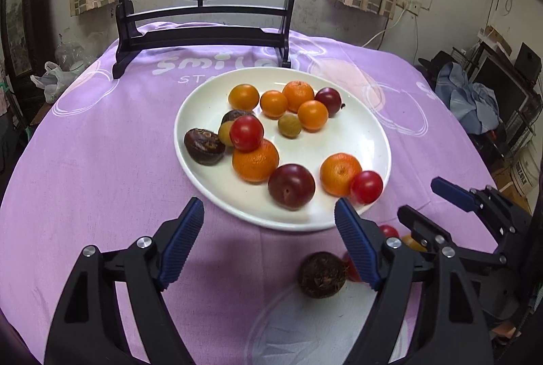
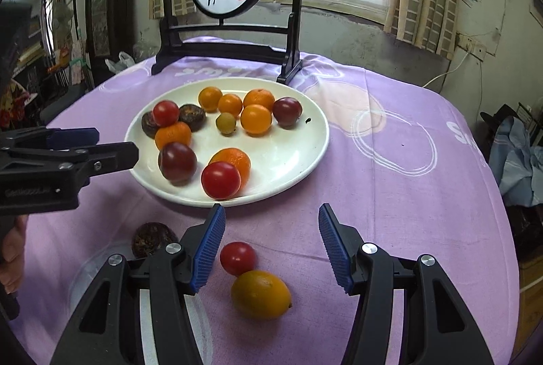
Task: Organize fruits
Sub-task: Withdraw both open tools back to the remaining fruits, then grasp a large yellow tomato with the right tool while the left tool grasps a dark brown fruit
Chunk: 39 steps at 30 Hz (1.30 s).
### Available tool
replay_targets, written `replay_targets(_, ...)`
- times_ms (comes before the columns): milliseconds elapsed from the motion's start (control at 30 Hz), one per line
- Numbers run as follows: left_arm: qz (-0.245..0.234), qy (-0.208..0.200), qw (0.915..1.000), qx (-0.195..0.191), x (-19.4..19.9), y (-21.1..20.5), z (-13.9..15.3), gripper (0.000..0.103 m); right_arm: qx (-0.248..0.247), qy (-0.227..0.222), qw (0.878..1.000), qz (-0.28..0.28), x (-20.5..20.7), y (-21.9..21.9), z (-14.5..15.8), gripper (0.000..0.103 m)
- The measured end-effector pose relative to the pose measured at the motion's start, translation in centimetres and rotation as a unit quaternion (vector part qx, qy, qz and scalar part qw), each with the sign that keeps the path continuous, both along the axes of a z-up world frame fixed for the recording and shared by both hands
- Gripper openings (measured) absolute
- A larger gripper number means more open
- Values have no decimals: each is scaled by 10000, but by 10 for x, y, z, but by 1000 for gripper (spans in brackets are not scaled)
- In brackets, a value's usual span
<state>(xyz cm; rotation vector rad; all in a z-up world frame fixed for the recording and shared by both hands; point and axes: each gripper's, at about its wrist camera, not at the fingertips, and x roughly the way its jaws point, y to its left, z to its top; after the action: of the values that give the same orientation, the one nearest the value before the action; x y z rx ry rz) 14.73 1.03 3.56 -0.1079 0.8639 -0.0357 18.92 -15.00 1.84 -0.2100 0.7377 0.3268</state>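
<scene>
Both my tongs stand open and empty. My left gripper (image 1: 268, 212) has the white plate (image 1: 203, 93) of fruit ahead. My right gripper (image 2: 271, 222) has a red tomato (image 2: 237, 258) and a lemon (image 2: 260, 293) loose between its fingers.
</scene>
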Motion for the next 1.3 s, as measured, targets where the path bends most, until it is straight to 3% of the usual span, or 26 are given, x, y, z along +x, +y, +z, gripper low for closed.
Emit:
replay_targets(200, 6, 76, 10000, -51, 1, 7, -7, 77, -248, 71, 9994, -233, 21, 15, -10, 59)
replay_targets(467, 111, 149, 9998, -102, 1, 17, -12, 77, -26, 228, 9997, -70, 35, 38, -7, 59)
replay_targets(900, -82, 159, 9998, 16, -19, 1, -14, 77, 355, 122, 9993, -31, -17, -19, 8, 59)
replay_targets(1300, -206, 376, 9990, -132, -44, -13, -34, 77, 279, 490, 9984, 32, -45, -38, -21, 59)
